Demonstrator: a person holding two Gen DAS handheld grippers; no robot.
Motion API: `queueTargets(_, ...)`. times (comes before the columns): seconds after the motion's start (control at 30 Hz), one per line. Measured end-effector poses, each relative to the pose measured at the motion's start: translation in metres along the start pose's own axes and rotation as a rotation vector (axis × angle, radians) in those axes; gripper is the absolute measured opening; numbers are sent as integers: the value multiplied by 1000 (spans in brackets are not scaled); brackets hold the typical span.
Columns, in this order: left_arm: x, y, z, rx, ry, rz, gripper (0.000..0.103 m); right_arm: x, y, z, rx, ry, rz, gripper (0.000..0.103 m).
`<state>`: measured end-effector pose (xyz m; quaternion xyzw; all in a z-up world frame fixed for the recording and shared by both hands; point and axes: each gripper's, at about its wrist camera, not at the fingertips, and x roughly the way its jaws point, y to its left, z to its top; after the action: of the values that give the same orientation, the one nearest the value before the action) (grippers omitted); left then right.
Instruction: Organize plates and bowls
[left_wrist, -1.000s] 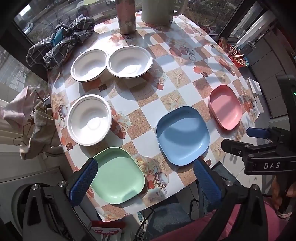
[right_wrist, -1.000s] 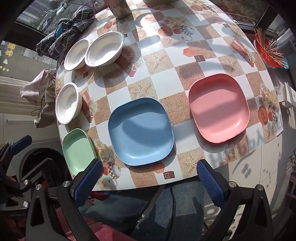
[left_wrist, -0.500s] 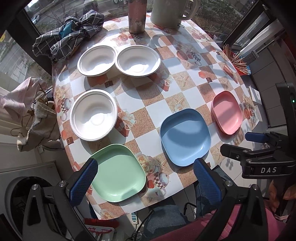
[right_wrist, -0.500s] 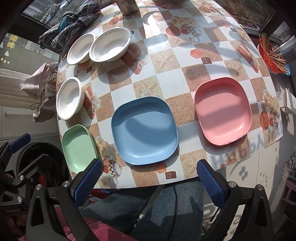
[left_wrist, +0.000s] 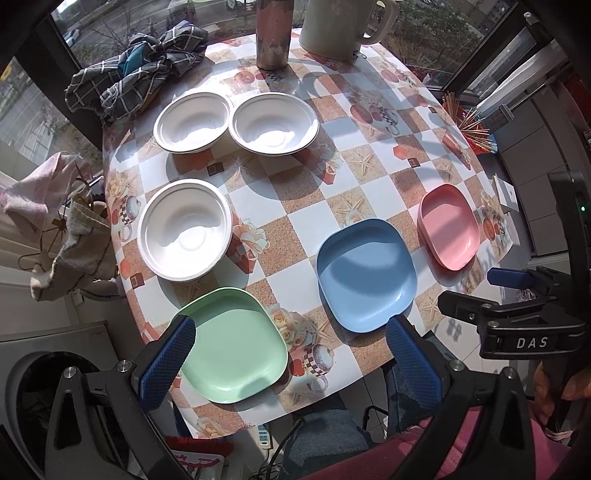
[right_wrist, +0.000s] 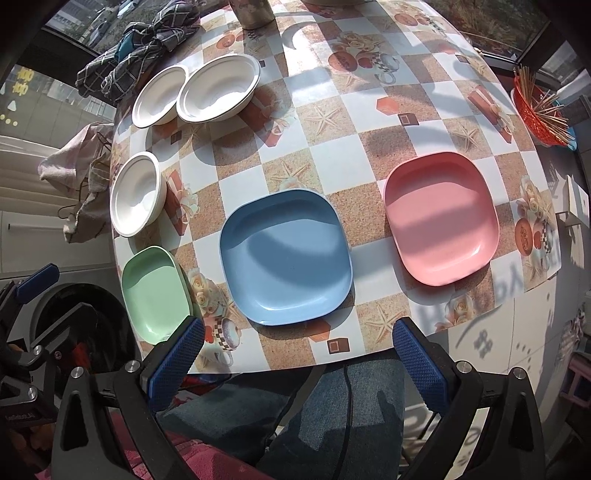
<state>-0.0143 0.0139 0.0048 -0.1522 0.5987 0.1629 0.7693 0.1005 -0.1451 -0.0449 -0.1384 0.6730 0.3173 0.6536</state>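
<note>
Sunlit checkered table (left_wrist: 369, 192) carries green plate (left_wrist: 236, 347) at its near edge. Left gripper (left_wrist: 288, 354) and right gripper (right_wrist: 295, 354) hover with fingers spread, empty.

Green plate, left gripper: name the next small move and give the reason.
Probably lower the left gripper onto the near edge of the green plate. It is open, holds nothing, and hangs just above that plate, the closest dish. All three plates lie apart, none stacked, so lifting green toward the blue plate seems a sensible start.
</note>
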Motion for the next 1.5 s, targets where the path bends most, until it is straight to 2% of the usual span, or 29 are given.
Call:
queueTargets(0.1, -1, 0, 0, 5, -33, 25, 103, -1, -1, 0, 2, -6, 11, 103)
queueTargets(0.27, -2, -4, 1, 5, 17, 7, 103, -1, -3, -3, 4, 0, 5, 103)
queueTargets(0.37, -1, -4, 0, 3, 17, 6, 103, 2, -3, -5, 11, 16, -36, 103)
queueTargets(0.4, -1, -6, 0, 2, 39, 3, 103, 3, -2, -6, 14, 22, -54, 103)
queueTargets(0.5, 2, -13, 0, -8, 99, -21, 103, 4, -5, -7, 20, 28, -54, 103)
queueTargets(0.6, 4, -15, -1, -11, 99, -21, 103, 4, -10, -8, 33, 30, -39, 103)
queueTargets(0.73, 12, -9, -3, -22, 93, -31, 103, 10, -20, -14, 68, 39, 4, 103)
queueTargets(0.9, 38, -7, -4, -35, 152, -25, 103, 37, -38, -23, 135, 108, 67, 103)
queueTargets(1.0, 55, -12, -5, -35, 171, -15, 103, 54, -44, -24, 136, 128, 76, 103)
queueTargets(1.13, 75, -19, -3, -28, 200, 5, 103, 82, -52, -17, 131, 134, 105, 103)
queueTargets(1.3, 102, -28, -4, -25, 238, 42, 103, 110, -76, -1, 226, 137, 195, 103)
queueTargets(1.5, 128, -30, -3, -86, 253, 40, 103, 124, -95, 20, 265, 136, 279, 103)
